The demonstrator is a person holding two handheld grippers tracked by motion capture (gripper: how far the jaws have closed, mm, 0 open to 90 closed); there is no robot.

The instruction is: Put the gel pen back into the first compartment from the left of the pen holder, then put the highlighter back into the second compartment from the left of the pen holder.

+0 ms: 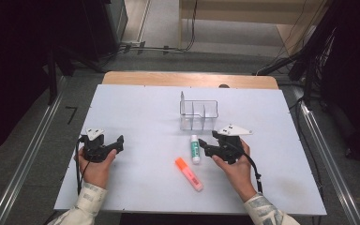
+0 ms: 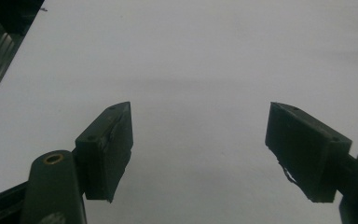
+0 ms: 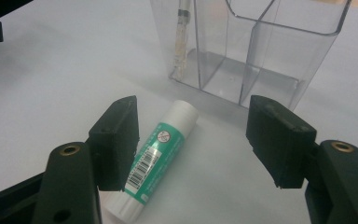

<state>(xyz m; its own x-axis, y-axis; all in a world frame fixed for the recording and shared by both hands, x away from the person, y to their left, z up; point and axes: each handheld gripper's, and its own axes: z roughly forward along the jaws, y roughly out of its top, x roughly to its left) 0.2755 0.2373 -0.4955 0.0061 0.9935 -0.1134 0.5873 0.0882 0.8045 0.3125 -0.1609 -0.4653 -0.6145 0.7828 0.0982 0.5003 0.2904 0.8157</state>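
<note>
A glue stick (image 1: 195, 148) with a green label and white cap lies on the white table (image 1: 136, 108), just in front of a clear plastic organizer (image 1: 199, 115). My right gripper (image 1: 206, 148) is low beside it on the right, jaws open. In the right gripper view the glue stick (image 3: 156, 151) lies between the open jaws of the right gripper (image 3: 192, 106), close against the left-hand one, with a wide gap to the other. My left gripper (image 1: 117, 143) rests at the table's left, open over bare table, as the left gripper view shows (image 2: 200, 108).
An orange highlighter (image 1: 189, 174) lies on the table nearer the person, below the glue stick. The organizer (image 3: 261, 42) has several compartments; a thin pale stick (image 3: 182, 37) stands in one. The table's front edge is close behind both hands.
</note>
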